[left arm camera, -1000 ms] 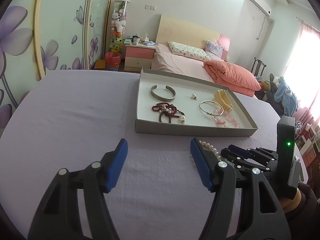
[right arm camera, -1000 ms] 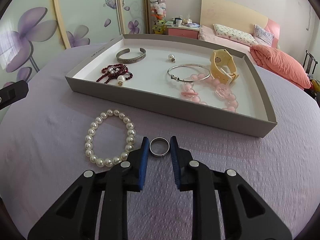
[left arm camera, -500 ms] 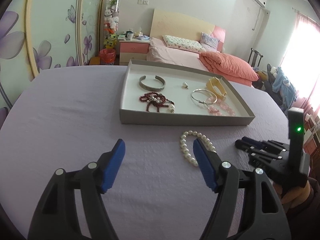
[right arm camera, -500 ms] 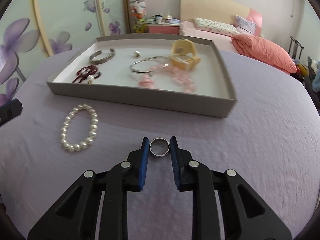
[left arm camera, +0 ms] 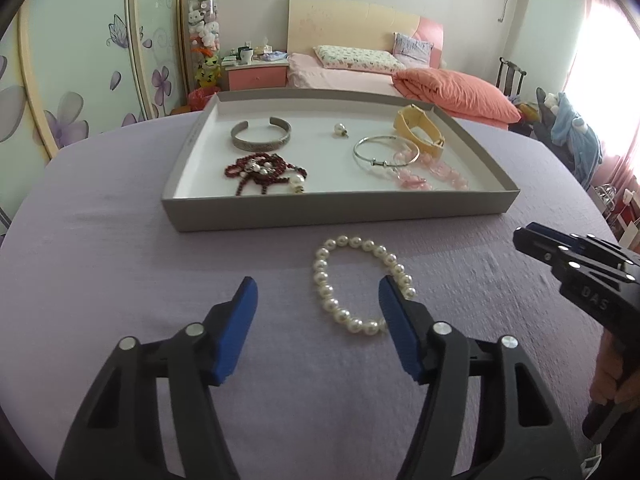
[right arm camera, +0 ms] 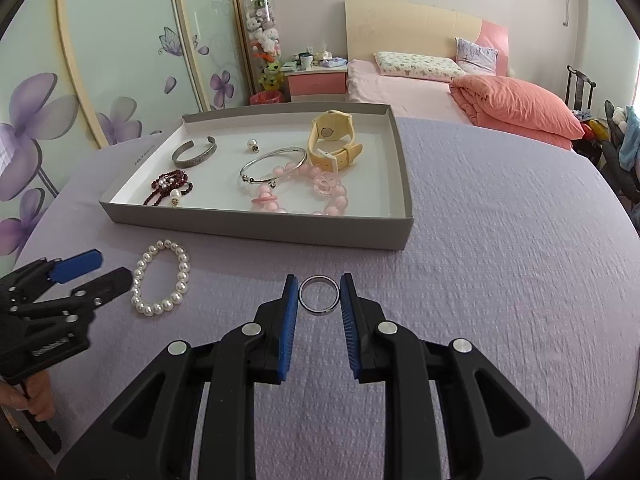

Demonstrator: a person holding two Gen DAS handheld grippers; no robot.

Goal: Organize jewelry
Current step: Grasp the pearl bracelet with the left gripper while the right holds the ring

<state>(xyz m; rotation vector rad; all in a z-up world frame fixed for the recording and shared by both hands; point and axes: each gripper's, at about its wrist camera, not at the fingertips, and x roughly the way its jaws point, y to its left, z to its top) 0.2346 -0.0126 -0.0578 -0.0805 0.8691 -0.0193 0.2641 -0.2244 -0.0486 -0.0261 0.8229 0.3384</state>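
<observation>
A grey tray [left arm camera: 340,210] [right arm camera: 256,226] on the purple cloth holds a silver cuff [left arm camera: 260,135], dark red beads [left arm camera: 264,172], a pearl stud [left arm camera: 340,130], a silver bangle [left arm camera: 384,152], pink beads [left arm camera: 432,172] and a yellow watch [right arm camera: 332,140]. A white pearl bracelet [left arm camera: 360,284] [right arm camera: 160,280] lies on the cloth before the tray. My left gripper [left arm camera: 316,296] is open just short of it. My right gripper [right arm camera: 319,294] is shut on a silver ring [right arm camera: 319,295], held above the cloth right of the bracelet.
The round table has a purple cloth [right arm camera: 500,260]. Behind it stand a bed [left arm camera: 400,76] with a salmon duvet, a pink nightstand [left arm camera: 256,72] and flowered wardrobe doors [right arm camera: 100,60]. A chair with clothes [left arm camera: 568,128] stands at the right.
My right gripper has carried the ring up and to the right, away from the bracelet. My left gripper has swung round so the pearl bracelet now lies in front of its open fingers.
</observation>
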